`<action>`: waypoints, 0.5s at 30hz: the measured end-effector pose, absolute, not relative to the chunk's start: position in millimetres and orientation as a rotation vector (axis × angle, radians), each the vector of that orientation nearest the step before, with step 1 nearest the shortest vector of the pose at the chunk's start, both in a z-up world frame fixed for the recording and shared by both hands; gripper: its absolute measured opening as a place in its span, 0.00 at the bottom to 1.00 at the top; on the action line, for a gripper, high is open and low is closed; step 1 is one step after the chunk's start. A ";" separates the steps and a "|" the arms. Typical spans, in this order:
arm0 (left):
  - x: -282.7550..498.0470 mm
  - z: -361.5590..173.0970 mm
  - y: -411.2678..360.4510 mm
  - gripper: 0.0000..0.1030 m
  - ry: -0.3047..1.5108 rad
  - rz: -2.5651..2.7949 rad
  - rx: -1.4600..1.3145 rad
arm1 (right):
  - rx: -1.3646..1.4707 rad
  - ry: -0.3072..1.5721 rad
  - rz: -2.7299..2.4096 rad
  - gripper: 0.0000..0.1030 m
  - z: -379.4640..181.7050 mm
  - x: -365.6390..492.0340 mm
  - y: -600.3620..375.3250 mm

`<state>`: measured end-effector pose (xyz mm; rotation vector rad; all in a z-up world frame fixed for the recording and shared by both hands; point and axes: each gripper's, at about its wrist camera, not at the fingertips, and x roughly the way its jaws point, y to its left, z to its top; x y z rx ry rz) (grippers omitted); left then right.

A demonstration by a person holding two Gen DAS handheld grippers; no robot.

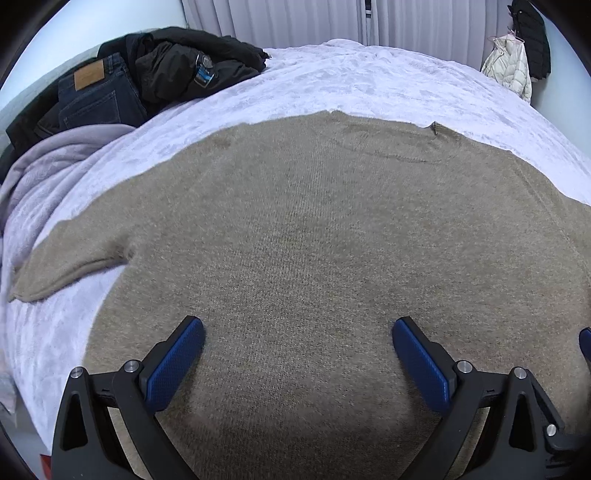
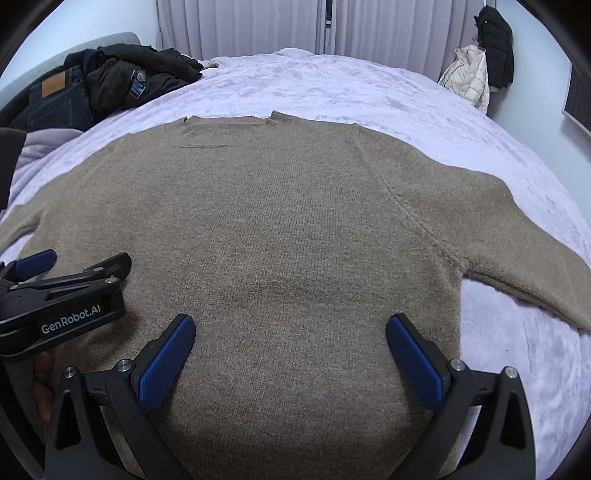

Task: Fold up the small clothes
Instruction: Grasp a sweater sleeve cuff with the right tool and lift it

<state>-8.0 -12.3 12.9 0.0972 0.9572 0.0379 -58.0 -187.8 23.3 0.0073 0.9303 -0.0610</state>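
Sweater flat on bed, neckline far, hem near, sleeves out sideways. Left hand-held gripper and right hand-held gripper wide open above the hem end, holding nothing.

My two wrist cameras sit low and close over the sweater, both facing up the bed toward the curtains; left view sits leftward, right view rightward, sharing the sweater's middle and the far clothes pile.
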 end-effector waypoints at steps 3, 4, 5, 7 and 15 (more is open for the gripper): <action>-16.9 32.2 -25.6 1.00 0.936 -0.025 0.099 | 0.039 0.920 -0.051 1.00 38.2 -63.4 -199.0; -19.2 38.0 -32.6 1.00 0.928 -0.048 0.105 | 0.048 0.904 -0.060 1.00 43.9 -66.4 -204.9; -21.0 43.4 -41.6 1.00 0.920 -0.069 0.122 | 0.067 0.883 -0.072 1.00 51.4 -70.2 -214.9; -21.1 51.2 -63.1 1.00 0.909 -0.103 0.173 | 0.117 0.856 -0.103 1.00 62.7 -75.3 -236.9; -3.7 56.5 -141.7 1.00 0.955 -0.228 0.237 | 0.259 0.812 -0.283 1.00 82.2 -95.3 -351.3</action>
